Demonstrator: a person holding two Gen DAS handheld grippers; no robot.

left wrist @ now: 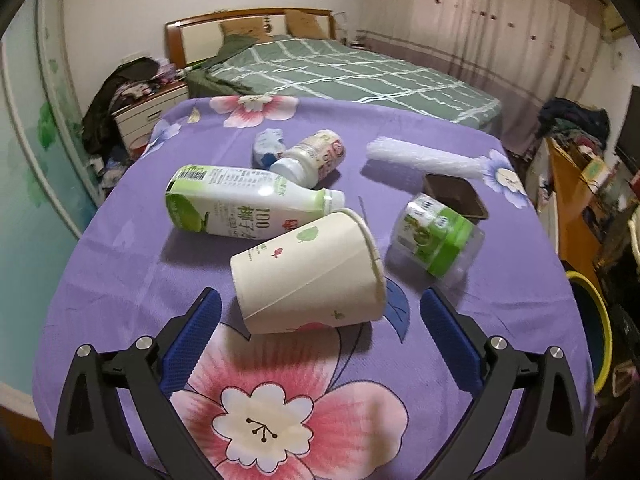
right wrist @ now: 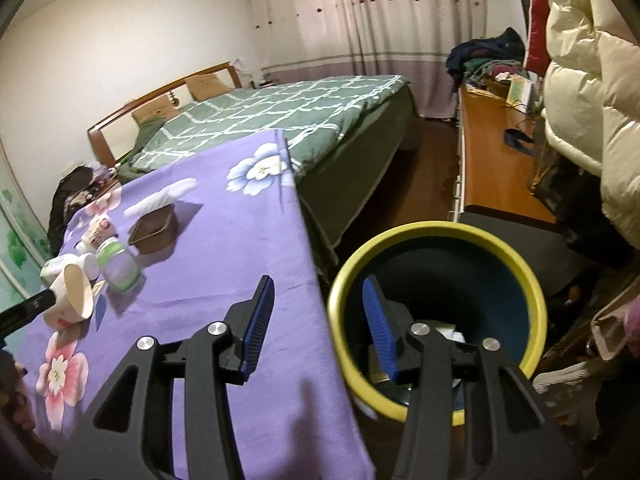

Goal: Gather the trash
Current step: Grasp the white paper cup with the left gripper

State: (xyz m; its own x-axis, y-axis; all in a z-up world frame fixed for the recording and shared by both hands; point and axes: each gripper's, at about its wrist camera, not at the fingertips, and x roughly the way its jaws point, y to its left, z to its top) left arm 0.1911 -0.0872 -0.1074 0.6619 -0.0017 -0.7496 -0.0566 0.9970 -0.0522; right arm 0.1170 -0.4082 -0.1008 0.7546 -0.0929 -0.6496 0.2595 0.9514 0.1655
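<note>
Yellow-rimmed bin (right wrist: 436, 232) holds scraps (blurred); paper cup (left wrist: 308, 272) lies empty.

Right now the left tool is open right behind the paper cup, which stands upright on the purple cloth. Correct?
Not quite. The paper cup lies on its side, as the left wrist view shows. The rest holds: the left tool is open right behind it, on the purple cloth.
</note>
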